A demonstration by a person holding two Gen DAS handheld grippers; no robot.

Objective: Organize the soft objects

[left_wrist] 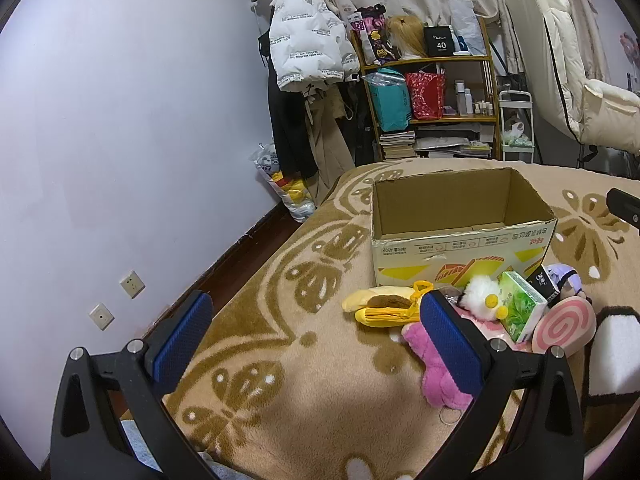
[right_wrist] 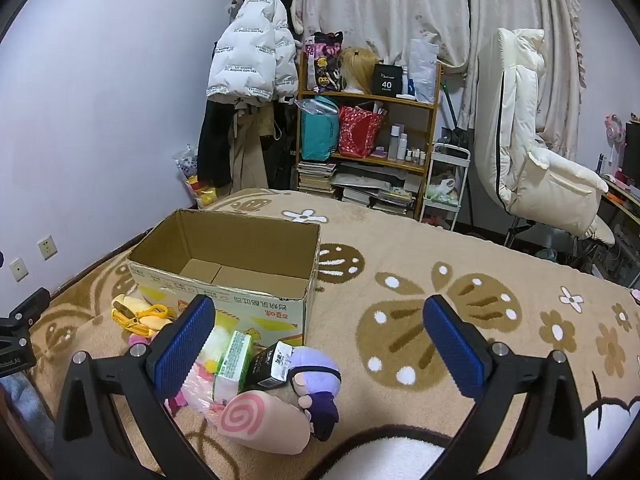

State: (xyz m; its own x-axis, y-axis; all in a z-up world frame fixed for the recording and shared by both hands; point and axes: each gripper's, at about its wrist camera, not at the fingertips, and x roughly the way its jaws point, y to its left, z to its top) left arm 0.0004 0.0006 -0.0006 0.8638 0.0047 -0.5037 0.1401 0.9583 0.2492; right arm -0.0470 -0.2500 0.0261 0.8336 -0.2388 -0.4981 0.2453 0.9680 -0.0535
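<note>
Plainly both grippers, left and right, gaped wide and empty; the plushies at lower centre looked light, squashy, best pinched mid-body.

A cardboard box is standing open-topped on the bed blanket, with a cluster of soft toys lying just in front of it: a banana plush is lying at the cluster's left, a tissue pack is sitting in the middle, and a swirl cushion is lying nearest the cameras beside a doll. Behind the bed, a shelf unit is standing against the curtain, a hanging jacket is to its left and a padded chair is to its right.
</note>
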